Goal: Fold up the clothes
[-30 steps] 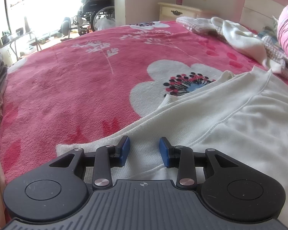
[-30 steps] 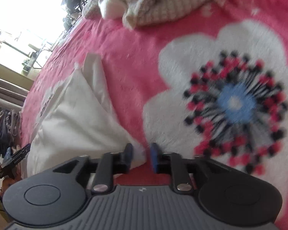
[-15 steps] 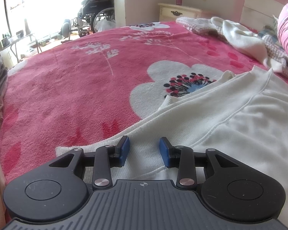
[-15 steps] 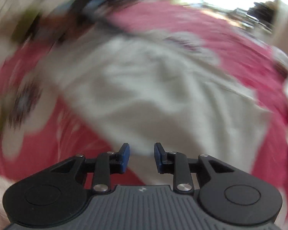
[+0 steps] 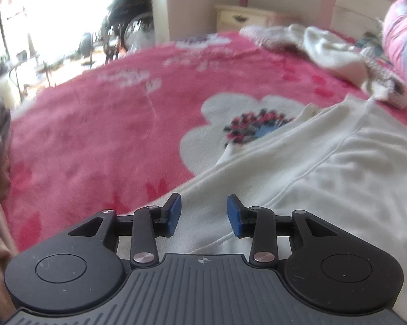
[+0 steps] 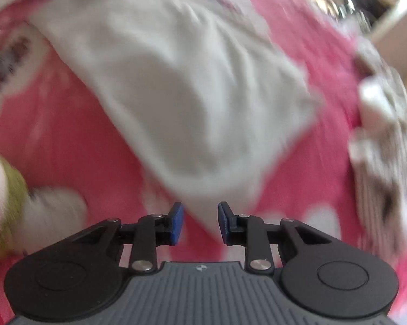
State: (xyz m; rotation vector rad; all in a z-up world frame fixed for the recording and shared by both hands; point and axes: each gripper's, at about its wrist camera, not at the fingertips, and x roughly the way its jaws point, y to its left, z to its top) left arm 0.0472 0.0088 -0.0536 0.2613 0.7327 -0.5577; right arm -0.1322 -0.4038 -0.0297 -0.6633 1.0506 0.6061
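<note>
Both tongs stood parted and held nothing; my left tongs (image 5: pixel 203 214) hung low over the ribbed hem of the cream-white knitted garment (image 5: pixel 325 168), which lay spread flat on the pink fleece bed blanket with white flowers (image 5: pixel 108 124); my right tongs (image 6: pixel 200 223) hovered at a corner of that same pale cloth (image 6: pixel 192 81), though blur hid whether they touched it; a heap of crumpled cream and checked clothes (image 5: pixel 339 54) lay farther up the bed.
</note>
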